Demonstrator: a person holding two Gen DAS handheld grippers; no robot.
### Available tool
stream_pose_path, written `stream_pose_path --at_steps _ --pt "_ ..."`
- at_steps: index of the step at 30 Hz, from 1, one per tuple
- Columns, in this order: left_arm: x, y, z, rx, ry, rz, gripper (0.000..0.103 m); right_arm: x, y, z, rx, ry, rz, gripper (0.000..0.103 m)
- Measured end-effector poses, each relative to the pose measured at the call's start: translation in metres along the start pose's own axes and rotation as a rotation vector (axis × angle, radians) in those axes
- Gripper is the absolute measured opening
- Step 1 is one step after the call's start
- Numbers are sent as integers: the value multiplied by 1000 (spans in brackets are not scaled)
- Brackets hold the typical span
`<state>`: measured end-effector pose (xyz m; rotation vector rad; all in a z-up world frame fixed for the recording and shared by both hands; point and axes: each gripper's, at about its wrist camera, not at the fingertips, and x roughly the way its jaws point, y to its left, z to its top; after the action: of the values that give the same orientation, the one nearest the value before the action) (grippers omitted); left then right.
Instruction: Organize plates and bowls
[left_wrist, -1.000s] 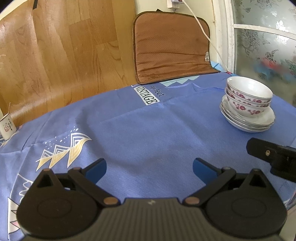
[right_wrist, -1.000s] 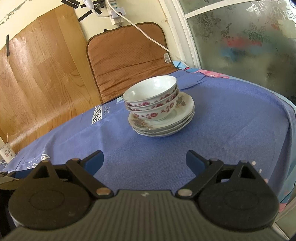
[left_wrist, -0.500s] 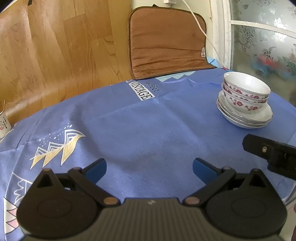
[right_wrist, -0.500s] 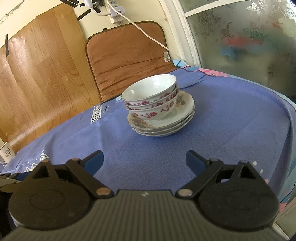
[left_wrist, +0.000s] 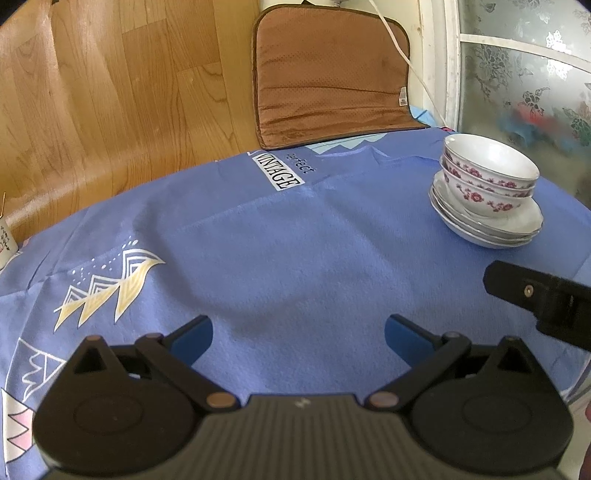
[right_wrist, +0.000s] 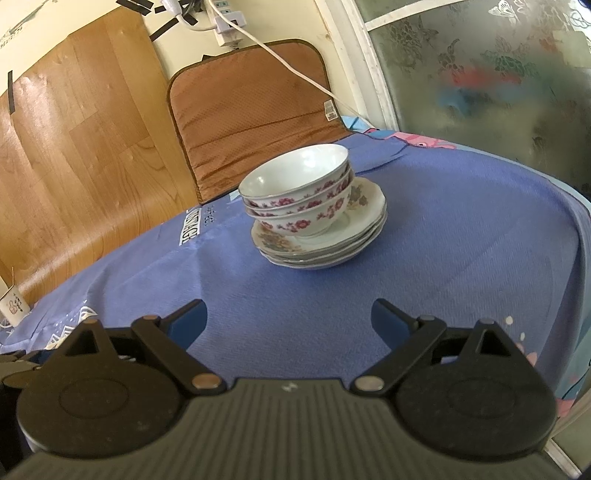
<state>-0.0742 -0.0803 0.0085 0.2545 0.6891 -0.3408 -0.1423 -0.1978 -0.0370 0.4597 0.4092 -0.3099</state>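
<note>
From my right gripper (right_wrist: 288, 321) the bowls (right_wrist: 299, 195), nested on the plates (right_wrist: 321, 243) mid-bench, lie at twelve o'clock; from my left gripper (left_wrist: 297, 334), at two o'clock. Both sets of fingers are apart, empty; right looks nearer.

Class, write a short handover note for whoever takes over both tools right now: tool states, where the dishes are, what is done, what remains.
Left tool: open, empty, over bare blue tablecloth.
Right tool: open, empty, facing the dishes, not touching them.
Dishes: bowls nested on stacked plates, one pile near the window side of the table.
Done: plates and bowls appear gathered into one stack.
Left: probably nothing on the table; check the pile sits steady. The small cup at the far left edge is untouched.
</note>
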Motion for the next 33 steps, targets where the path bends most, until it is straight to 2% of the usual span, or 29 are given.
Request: stream_pose_path --at_steps 33 --pt "4 3 -1 -13 12 12 103 -3 1 -1 3 -21 -5 97"
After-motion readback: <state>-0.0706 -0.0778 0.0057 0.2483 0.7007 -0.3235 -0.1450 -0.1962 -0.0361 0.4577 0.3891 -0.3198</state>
